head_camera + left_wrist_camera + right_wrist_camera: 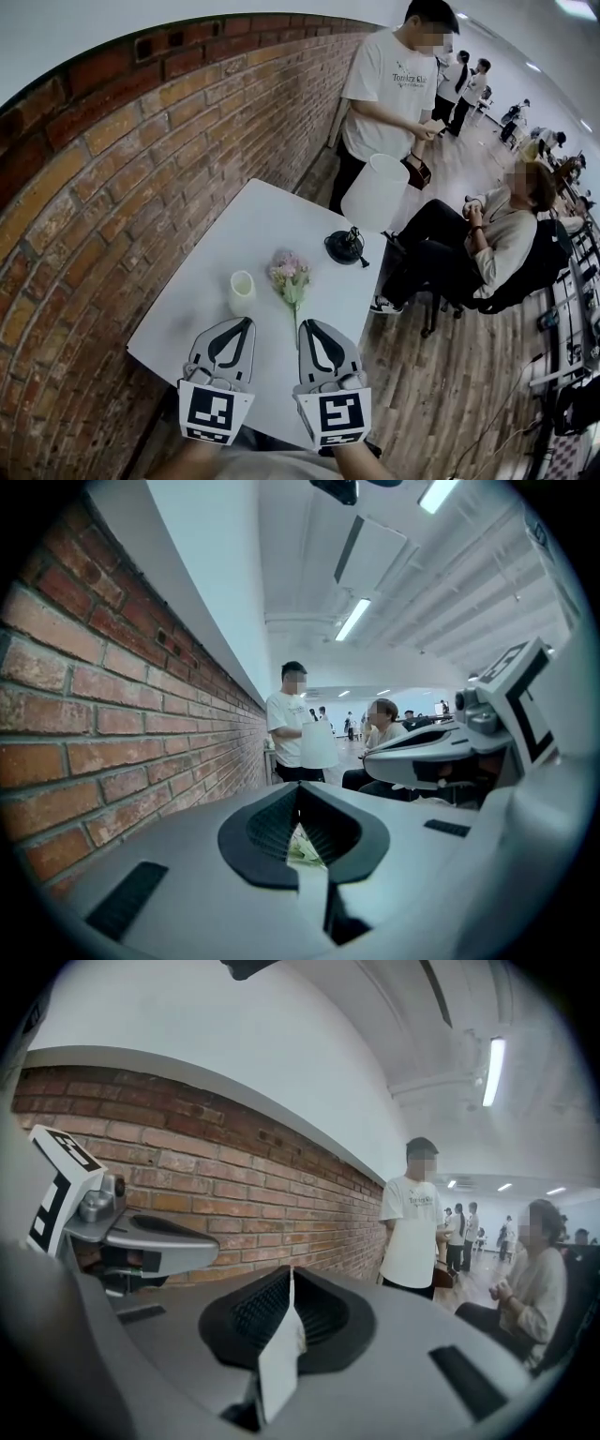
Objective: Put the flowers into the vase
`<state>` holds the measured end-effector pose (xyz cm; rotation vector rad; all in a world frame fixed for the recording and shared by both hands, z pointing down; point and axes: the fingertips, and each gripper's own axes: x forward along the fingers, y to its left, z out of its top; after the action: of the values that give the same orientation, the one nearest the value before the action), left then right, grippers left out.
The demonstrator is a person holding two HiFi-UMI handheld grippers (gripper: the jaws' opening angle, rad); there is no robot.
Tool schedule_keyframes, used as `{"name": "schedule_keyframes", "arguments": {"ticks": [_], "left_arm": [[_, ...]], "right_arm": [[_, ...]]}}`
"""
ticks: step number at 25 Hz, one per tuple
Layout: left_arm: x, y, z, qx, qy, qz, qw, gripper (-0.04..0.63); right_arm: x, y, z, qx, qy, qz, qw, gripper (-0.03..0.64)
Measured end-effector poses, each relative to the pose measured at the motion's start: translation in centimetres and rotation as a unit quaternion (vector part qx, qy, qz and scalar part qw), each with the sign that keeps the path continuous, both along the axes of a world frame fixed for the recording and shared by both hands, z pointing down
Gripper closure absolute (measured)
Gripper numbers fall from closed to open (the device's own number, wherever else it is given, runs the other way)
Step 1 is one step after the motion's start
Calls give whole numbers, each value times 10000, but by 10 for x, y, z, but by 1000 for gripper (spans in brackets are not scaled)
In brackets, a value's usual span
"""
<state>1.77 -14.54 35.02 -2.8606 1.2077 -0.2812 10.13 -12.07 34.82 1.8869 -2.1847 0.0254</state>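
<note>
Flowers (pixel 290 272): one bunch; one vase (pixel 242 292)

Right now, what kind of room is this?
Probably a big shared hall or workroom, not a home: a long brick wall, a white table with a lamp, and many people standing and sitting far down a wooden floor.

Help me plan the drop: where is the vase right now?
In the head view, the vase stands on the white table, just left of the pink flowers and ahead of the left gripper.
</note>
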Motion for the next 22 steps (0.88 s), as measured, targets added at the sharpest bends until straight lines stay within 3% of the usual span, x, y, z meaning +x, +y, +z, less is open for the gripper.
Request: {"name": "schedule_keyframes", "arguments": {"ticks": [22], "left_arm": [[21, -19, 61, -321, -246, 56, 9992, 588]], "right_arm": [[23, -66, 97, -727, 35, -194, 9972, 598]]}}
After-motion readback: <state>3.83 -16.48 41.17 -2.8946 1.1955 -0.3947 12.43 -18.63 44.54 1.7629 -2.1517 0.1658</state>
